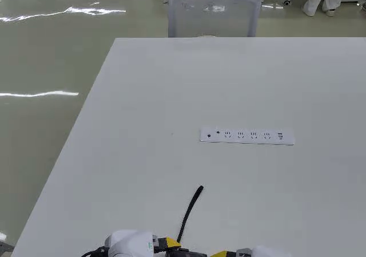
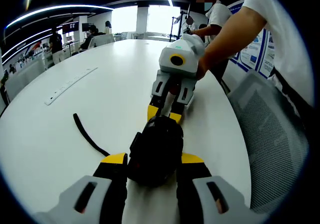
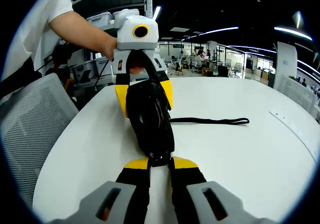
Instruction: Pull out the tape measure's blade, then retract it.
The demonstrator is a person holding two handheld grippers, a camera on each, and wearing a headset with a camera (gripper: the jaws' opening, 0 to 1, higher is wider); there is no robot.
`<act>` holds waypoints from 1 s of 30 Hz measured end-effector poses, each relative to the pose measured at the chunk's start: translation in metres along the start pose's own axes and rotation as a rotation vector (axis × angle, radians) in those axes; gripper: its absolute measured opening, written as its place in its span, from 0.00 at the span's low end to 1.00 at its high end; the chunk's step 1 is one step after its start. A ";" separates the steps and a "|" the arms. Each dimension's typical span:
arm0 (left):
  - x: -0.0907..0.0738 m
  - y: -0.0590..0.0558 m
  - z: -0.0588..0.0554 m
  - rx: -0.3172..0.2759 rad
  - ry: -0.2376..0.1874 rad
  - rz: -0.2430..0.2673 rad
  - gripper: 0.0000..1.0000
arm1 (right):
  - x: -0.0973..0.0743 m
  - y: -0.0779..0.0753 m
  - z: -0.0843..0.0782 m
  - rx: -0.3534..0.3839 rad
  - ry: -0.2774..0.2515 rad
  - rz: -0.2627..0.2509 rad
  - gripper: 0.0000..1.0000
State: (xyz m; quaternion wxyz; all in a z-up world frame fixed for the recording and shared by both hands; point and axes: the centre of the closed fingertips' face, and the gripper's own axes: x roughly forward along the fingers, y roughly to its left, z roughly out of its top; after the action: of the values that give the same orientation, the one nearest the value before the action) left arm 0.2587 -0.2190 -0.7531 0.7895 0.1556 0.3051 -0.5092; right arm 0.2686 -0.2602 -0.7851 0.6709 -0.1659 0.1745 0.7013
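A black tape measure (image 2: 155, 151) lies on the white table (image 1: 143, 125) at its near edge. My left gripper (image 2: 154, 159) is shut on its case, one yellow-tipped jaw on each side. My right gripper (image 3: 160, 163) faces it from the opposite end, its jaws pinched shut on the narrow end of the tape measure (image 3: 150, 119). No length of blade shows between the two grippers. The black wrist strap (image 1: 191, 211) trails away across the table. In the head view the left gripper (image 1: 166, 244) is at the bottom edge, with the right gripper (image 1: 229, 253) beside it.
A white power strip (image 1: 246, 135) lies flat mid-table, beyond the strap. A grey mesh chair (image 1: 211, 14) stands at the far end, and another chair (image 2: 270, 134) is close to the near edge. People stand in the background.
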 end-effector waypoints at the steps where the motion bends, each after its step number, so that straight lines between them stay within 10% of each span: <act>1: 0.000 0.000 0.000 0.000 -0.001 -0.001 0.34 | 0.000 0.001 0.001 -0.004 -0.003 0.000 0.15; 30: 0.000 0.001 0.001 0.009 -0.017 -0.011 0.33 | -0.003 0.002 0.000 -0.020 -0.010 -0.011 0.11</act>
State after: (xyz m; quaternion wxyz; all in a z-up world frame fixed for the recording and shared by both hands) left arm 0.2602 -0.2187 -0.7527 0.7885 0.1530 0.2968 -0.5165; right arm 0.2672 -0.2626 -0.7836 0.6741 -0.1700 0.1635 0.7000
